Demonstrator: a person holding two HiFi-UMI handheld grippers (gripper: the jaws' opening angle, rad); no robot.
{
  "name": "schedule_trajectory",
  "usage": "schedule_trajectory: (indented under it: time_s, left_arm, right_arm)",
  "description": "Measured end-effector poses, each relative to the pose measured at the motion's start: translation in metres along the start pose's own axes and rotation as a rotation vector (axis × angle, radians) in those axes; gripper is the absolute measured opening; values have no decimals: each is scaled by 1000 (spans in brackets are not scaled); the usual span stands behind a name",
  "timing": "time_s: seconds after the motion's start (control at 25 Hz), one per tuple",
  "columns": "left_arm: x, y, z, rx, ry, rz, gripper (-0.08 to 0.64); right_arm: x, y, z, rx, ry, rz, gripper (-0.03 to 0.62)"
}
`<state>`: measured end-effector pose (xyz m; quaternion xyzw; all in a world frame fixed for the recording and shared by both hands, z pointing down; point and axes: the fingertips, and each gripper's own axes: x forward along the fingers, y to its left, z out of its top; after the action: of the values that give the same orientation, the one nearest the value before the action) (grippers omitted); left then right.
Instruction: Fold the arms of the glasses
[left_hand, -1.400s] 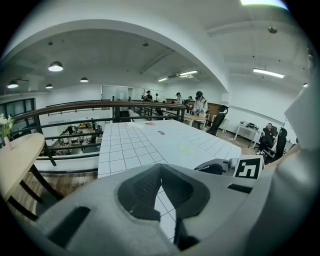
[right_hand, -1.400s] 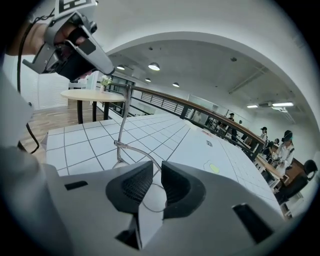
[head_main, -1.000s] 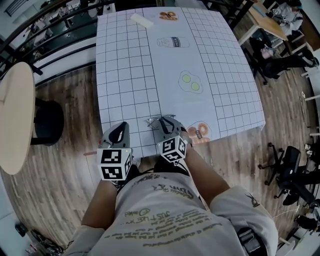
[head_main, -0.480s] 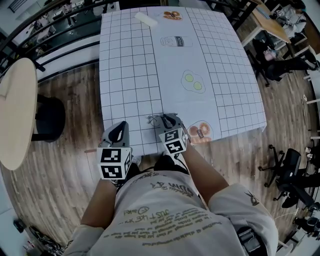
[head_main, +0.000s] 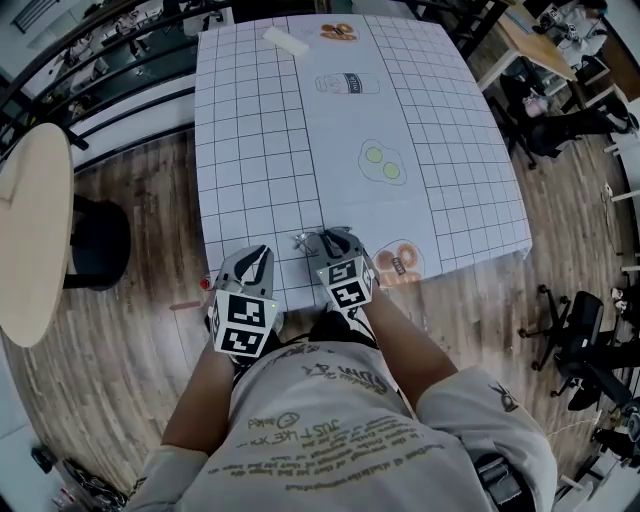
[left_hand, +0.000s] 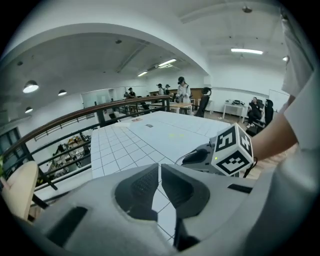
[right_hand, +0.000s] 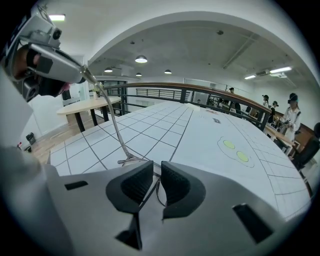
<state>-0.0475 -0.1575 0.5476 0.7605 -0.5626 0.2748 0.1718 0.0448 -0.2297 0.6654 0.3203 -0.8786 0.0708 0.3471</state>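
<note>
Wire glasses (right_hand: 129, 160) are sitting pinched in the right gripper (right_hand: 157, 169) at the table's (right_hand: 200, 135) near edge, arm (right_hand: 114, 122) pointing toward the closed left gripper (left_hand: 160, 172).

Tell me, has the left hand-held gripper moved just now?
Yes: the left hand-held gripper slid right along the table edge, toward the glasses.

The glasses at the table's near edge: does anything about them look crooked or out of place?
Slightly. The glasses are pinched in the right gripper, and one thin arm sticks up and out, not folded in. No break shows, and nothing is spilled on the table.
</note>
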Motion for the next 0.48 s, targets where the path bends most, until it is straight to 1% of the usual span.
schedule_trajectory:
  time_s: [0.12,0.16,0.2,0.24,0.32,0.48]
  left_arm:
    - [15,-12,-5,76,18,-68,19]
    - [21,-15,-6,113,24,-85,55]
    - [26,-17,-7,162,33,-94,108]
    - [31,-19,-9,214,42,-97,121]
    - [40,-21,-10,284,52,-113,121]
    - [55,-31,-10,362,51,-148,121]
  right_arm:
    - [0,-1,0,6,-6,-3,61]
    - [0,-1,0,9,-9,-3,61]
    - [0,-1,0,13,-12,-3,61]
    - [-1,-1,-1,19,-14,-2,60]
    - [-1,-1,-1,30,-16,1,59]
    - [-3,-1,3,44,-38,15,58]
